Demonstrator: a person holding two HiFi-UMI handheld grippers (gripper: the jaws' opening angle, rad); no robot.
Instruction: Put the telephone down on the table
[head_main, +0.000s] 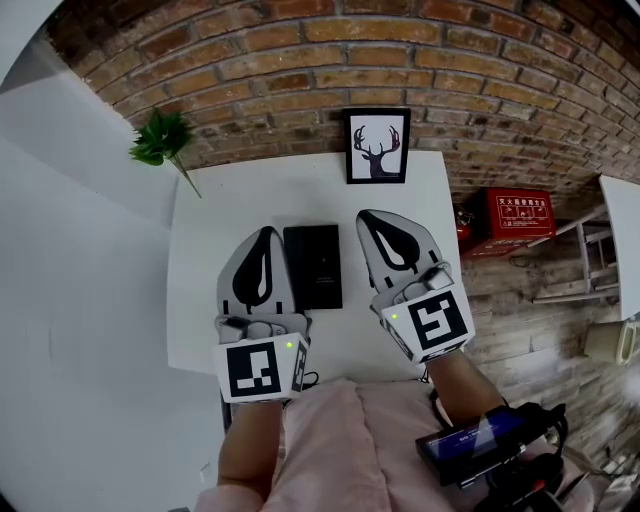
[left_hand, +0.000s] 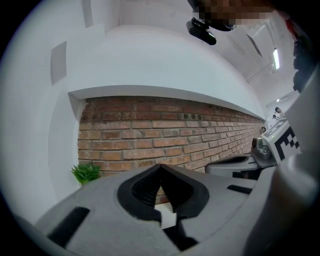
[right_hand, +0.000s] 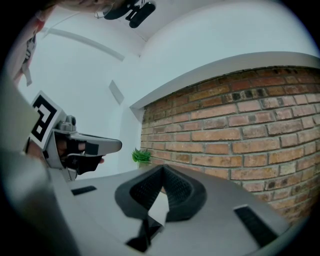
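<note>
Flanking the telephone (head_main: 312, 266), the left hand-held gripper (head_main: 266, 238) and the right hand-held gripper (head_main: 372, 222) are held level over the near part of the white desk (head_main: 230, 205). The jaws of each are pressed together with nothing between them. With empty jaws on either side of a resting telephone, the set-down is judged complete. The telephone is seen as a flat, black, rectangular slab lying on the desk between the two, apparently touched by neither. Farther back, a framed deer picture (head_main: 377, 146) is stood at the desk's far edge before the brick wall (head_main: 300, 60), and a plant (head_main: 160, 138) is set at the far left corner.
</note>
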